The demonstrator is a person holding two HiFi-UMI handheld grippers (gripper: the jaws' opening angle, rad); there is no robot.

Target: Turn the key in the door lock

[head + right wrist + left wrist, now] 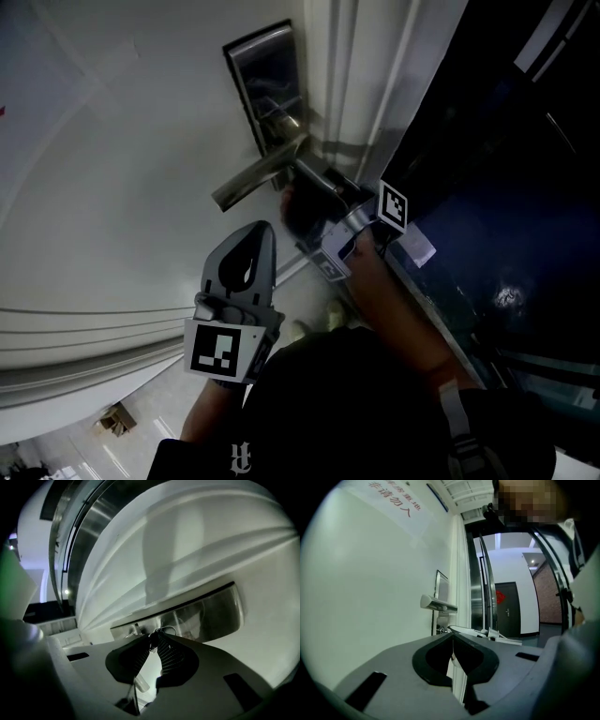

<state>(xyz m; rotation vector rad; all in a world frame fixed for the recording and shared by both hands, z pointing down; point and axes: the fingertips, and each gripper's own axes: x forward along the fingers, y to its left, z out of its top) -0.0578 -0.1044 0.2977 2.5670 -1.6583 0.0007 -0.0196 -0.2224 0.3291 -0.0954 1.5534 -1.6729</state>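
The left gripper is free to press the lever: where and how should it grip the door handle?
Probably near the free end of the door handle, one jaw above and one below the flat bar, coming straight at the door. That end juts clear of the lock, where the right gripper is shut on the key. The left gripper is shut, so must open first.

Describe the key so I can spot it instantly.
On the white door, find the metal lock plate with its lever handle. The key sits in the plate under that handle, pinched between the shut jaws of the right gripper. Unlike the handle, it is tiny and carries a thin wire ring.
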